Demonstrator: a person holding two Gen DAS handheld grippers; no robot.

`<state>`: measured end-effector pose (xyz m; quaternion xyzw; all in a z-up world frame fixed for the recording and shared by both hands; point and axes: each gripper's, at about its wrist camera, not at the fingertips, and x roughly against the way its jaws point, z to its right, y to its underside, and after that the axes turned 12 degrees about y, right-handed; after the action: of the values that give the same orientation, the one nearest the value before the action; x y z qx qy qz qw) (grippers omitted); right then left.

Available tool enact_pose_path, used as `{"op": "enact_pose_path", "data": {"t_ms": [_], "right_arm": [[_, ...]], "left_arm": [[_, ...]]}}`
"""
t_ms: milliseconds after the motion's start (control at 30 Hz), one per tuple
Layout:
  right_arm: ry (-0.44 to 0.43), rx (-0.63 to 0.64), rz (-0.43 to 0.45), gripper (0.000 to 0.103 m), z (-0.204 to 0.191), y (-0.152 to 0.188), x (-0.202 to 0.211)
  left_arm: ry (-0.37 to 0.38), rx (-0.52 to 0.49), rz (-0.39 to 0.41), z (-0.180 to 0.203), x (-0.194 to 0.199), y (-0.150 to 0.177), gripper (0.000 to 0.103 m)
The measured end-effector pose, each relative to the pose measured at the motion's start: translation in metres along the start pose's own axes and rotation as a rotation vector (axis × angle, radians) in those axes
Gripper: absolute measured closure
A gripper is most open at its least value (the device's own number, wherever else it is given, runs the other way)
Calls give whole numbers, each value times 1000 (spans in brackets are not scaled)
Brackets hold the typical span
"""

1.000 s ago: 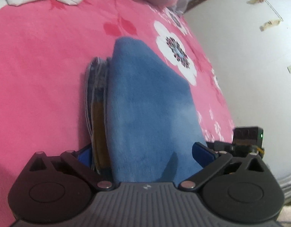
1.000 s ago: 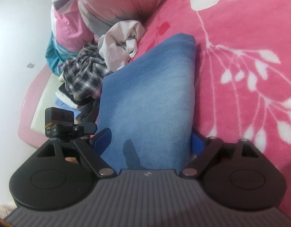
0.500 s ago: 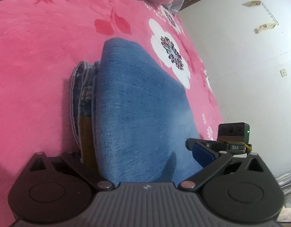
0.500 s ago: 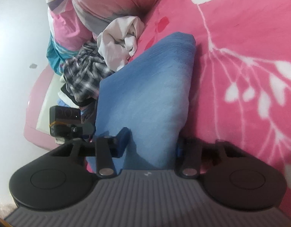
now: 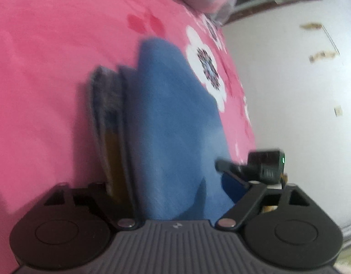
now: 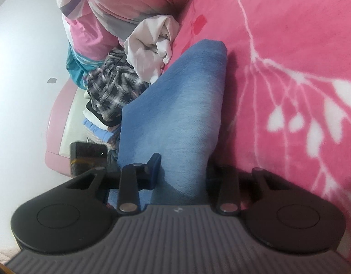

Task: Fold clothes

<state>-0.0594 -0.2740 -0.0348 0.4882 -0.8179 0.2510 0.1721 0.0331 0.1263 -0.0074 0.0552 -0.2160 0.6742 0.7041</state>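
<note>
Folded blue jeans [image 5: 170,114] lie on a pink flowered blanket [image 5: 49,80], their stacked edges showing on the left. My left gripper [image 5: 166,185] straddles their near end. Its jaws are closing: the blue right pad [image 5: 231,187] has reached the denim's side, the left finger is hidden behind the layers, and no squeeze shows. In the right wrist view the same jeans [image 6: 182,105] run away from me. My right gripper [image 6: 183,169] is still closing and pinches their near end, the blue left pad [image 6: 154,169] pressed into the cloth.
A heap of unfolded clothes, a white garment [image 6: 150,45] and a plaid one [image 6: 116,86], lies beyond the jeans by pink pillows [image 6: 120,4]. A folded stack [image 6: 97,132] sits near the bed's pink edge [image 6: 59,118]. A white wall [image 5: 301,91] stands on the right.
The right jaws went from wide apart to pinching the jeans' near end. The left jaws have drawn inward against the stack's sides, and the left view has rolled a little.
</note>
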Motion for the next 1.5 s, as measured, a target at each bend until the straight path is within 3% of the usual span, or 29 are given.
{"op": "enact_pose_path", "data": {"t_ms": [67, 267, 633, 833, 1133, 1500], "right_arm": [[-3, 0, -4, 69, 1, 3, 3], [-15, 28, 4, 70, 0, 3, -2], [82, 109, 68, 76, -34, 4, 3], [103, 114, 90, 77, -44, 5, 22], [124, 120, 153, 77, -41, 19, 72], [107, 94, 257, 77, 8, 25, 159]], "left_arm": [[-13, 4, -4, -3, 1, -2, 36], [-17, -52, 17, 0, -4, 4, 37], [-72, -83, 74, 23, 2, 20, 52], [-68, -82, 56, 43, -3, 32, 53], [-41, -101, 44, 74, -40, 47, 52], [-47, -164, -27, 133, -128, 52, 50]]}}
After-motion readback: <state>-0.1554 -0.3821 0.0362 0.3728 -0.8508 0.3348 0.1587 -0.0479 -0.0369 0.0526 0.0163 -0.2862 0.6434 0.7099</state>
